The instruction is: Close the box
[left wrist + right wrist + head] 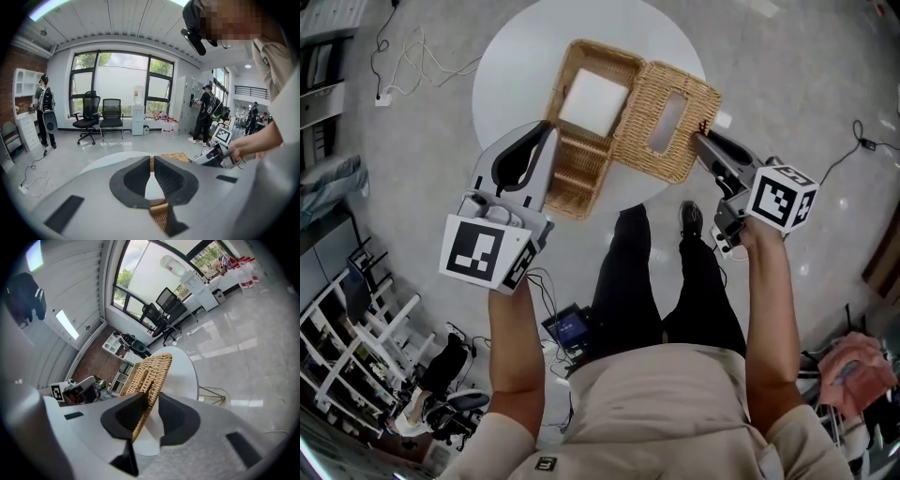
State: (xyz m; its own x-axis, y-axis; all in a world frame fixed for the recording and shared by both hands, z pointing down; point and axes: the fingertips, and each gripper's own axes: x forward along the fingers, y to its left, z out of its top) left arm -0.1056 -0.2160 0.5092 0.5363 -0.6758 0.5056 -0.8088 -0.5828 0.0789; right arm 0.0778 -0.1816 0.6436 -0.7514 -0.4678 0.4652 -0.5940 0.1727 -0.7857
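Your right gripper [701, 139] [151, 397] is pinching the lid [689, 105] [149, 369]. The woven panel runs edge-on between the two jaws, and both pads bear on it near their tips. The grip sits on the lid's right-hand edge, about midway along it.

Your left gripper [546, 127] [151, 161] has its jaws pressed almost together, with only a thin slit between the tips. Nothing is clamped. Wicker shows through the slit and beneath the jaws. The tips stand at the left wall of the box [581, 183], level with its far compartment. No view shows whether they touch that wall.

The box stands open on the round white table [516, 66]. Its near end is at the table's near edge and its far end points toward the table's centre. The far compartment holds a white block [592, 101]. Wicker partitions divide the near part.

The lid is swung out to the right of the box. It meets the box along the right wall and reaches toward the table's right edge. An oblong slot [666, 120] is cut through its middle.

Your legs [661, 281] stand just off the table's near edge. Cables [403, 66] lie on the floor to the left of the table. The left gripper view shows two office chairs [101, 117] by the window.
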